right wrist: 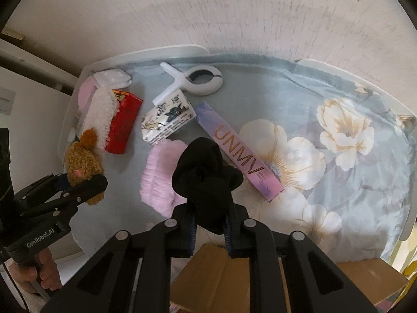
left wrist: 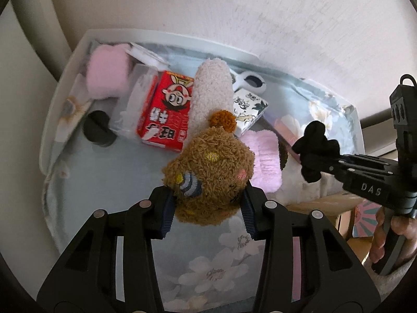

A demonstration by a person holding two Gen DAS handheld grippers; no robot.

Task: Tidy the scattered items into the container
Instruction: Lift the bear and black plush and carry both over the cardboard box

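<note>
My left gripper (left wrist: 207,208) is shut on a brown fuzzy sock (left wrist: 208,167) with a white cuff, held over the container (left wrist: 65,83), a white tray lined with flowered blue cloth. The sock also shows in the right wrist view (right wrist: 83,159), with the left gripper (right wrist: 78,185) at the tray's left edge. My right gripper (right wrist: 208,228) is shut on a black sock (right wrist: 206,172), held above the tray's near side. From the left wrist view the right gripper (left wrist: 325,161) holds the black sock (left wrist: 315,146) at the right.
In the tray lie a red milk carton (left wrist: 166,114), a pink fluffy item (left wrist: 106,73), a pink sock (right wrist: 159,177), a white patterned box (right wrist: 169,120), a white clip (right wrist: 198,80), a purple UNMV box (right wrist: 239,151) and a black cap (left wrist: 97,127). A cardboard box (right wrist: 260,281) sits below the right gripper.
</note>
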